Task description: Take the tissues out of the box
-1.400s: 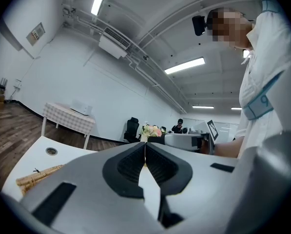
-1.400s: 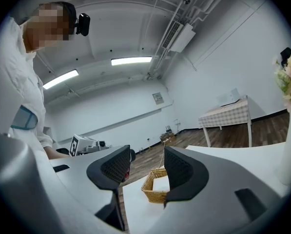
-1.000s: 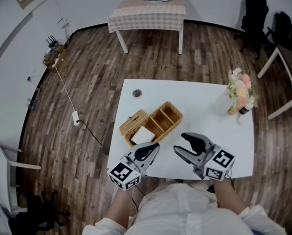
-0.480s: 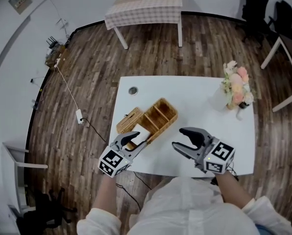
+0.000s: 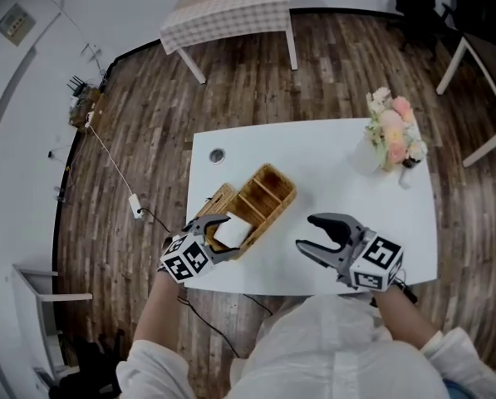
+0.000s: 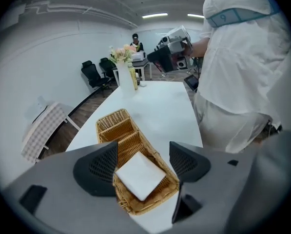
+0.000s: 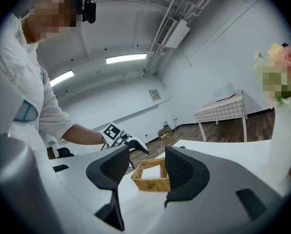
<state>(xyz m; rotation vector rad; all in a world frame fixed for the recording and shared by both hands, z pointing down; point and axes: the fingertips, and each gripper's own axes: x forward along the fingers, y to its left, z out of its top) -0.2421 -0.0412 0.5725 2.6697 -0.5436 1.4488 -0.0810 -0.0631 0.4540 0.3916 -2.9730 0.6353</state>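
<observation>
A wicker box [image 5: 260,194] with several compartments lies on the white table [image 5: 339,173]. A folded white tissue [image 5: 231,231] rests in its near-left compartment. My left gripper [image 5: 224,238] hovers at that end, its jaws opening, one on each side above the tissue [image 6: 140,174] and not pressing on it. In the left gripper view the box [image 6: 117,126] stretches away under the left gripper [image 6: 143,162]. My right gripper [image 5: 310,233] stands open over bare table to the right of the box, nothing between its fingers. The right gripper [image 7: 147,167] view frames the box [image 7: 150,183] and tissue [image 7: 154,172].
A vase of flowers [image 5: 390,131] stands at the table's far right corner. A round hole [image 5: 218,155] sits near the far left corner. A checked table [image 5: 227,11] stands beyond, chairs at the back right. A cable [image 5: 115,173] runs along the wooden floor on the left.
My left gripper has moved left and out to the box's near-left end, and its jaws have gone from shut to apart over the tissue. The right gripper has hardly moved.
</observation>
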